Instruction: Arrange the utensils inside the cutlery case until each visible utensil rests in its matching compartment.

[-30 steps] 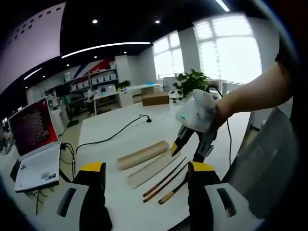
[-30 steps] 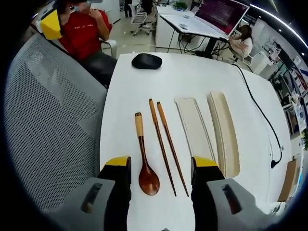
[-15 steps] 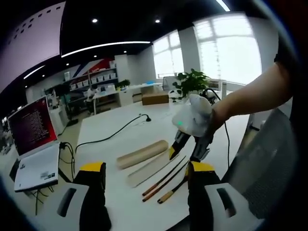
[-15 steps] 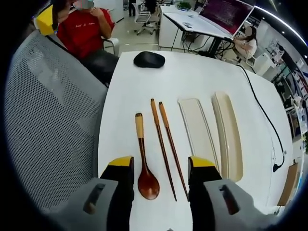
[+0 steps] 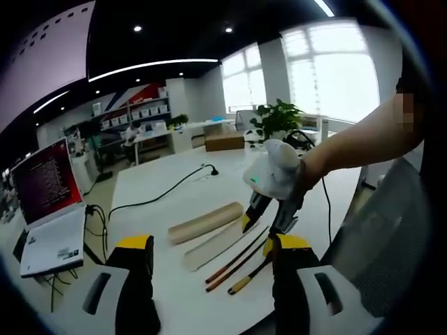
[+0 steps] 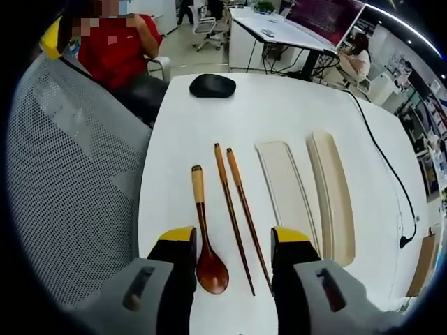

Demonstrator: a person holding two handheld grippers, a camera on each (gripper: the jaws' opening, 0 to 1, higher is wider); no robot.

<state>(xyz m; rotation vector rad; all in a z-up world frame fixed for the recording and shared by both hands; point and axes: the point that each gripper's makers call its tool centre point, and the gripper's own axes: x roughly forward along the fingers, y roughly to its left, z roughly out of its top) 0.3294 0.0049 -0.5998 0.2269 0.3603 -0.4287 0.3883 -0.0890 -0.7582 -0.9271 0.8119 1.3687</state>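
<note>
Your right tongs [image 6: 226, 241] hang released above the white tabletop [image 6: 279, 112], jaws straddling the wooden spoon [image 6: 202, 230] bowl and the tips of the two chopsticks [image 6: 237, 209], gripping nothing. Spoon and chopsticks lie side by side on the bare tabletop, left of the case lid [image 6: 285, 188] and the cutlery case [image 6: 332, 195], outside both. Your left tongs [image 5: 213, 244] are also released and hold nothing, raised well above the tabletop. A black mouse [image 6: 212, 85] sits at the far end.
</note>
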